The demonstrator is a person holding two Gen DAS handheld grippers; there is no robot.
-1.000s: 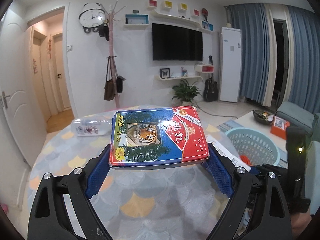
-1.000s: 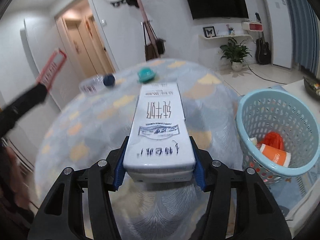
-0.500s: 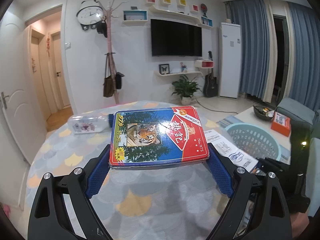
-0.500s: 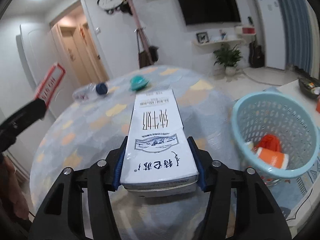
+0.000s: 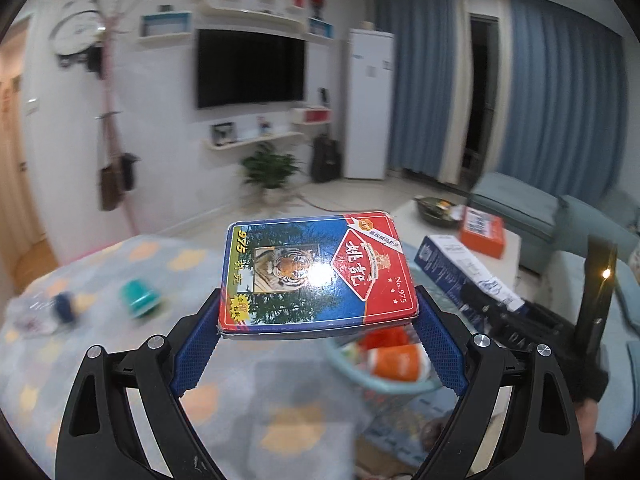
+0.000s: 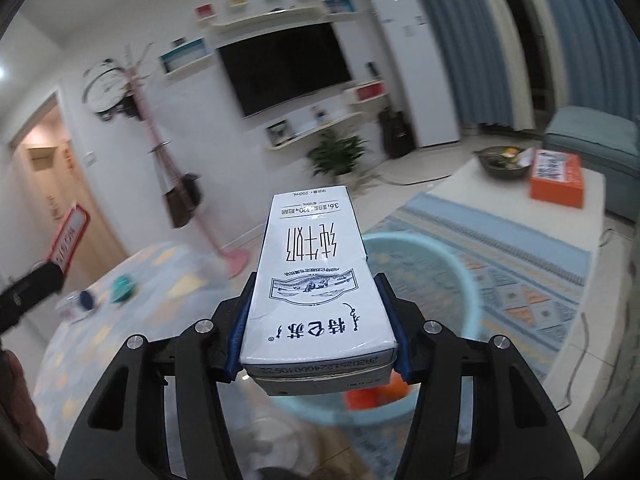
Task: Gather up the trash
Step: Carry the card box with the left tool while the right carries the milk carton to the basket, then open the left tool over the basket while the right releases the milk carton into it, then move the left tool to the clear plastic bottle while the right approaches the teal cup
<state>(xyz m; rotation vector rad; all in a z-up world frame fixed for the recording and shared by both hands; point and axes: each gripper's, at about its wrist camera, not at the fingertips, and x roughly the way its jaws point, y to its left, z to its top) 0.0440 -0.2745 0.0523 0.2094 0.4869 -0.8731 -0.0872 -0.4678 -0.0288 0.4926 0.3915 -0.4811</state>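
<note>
Both grippers carry trash toward the pale blue basket (image 6: 472,280). The left gripper (image 5: 316,344) is closed flat-wise on a playing-card box (image 5: 316,272) with a tiger picture, its blue pads pressing the box's two short sides; the box hangs level above the near rim of the basket, partly over the table (image 5: 120,360). The right gripper (image 6: 318,340) is clamped on a white milk carton (image 6: 316,280), jaws at a middling spread set by the carton's width; they have just been closing a little upon it. The carton lies lengthwise, pointing away, above the basket's left part. Likely risks: the card box is held only by its edges and could pivot or slip out before it clears the rim, landing on the table or the floor; released together, the two items could collide, or the two grippers could knock against each other over the one opening. A carton let go too far left may strike the rim and bounce out. Contents of the basket: an orange-and-white cup (image 5: 396,364) and something red beside it; the rest is hidden. Left on the table, far left: a teal cap-like object (image 5: 140,300) and a clear bottle (image 5: 44,312), blurred.
</note>
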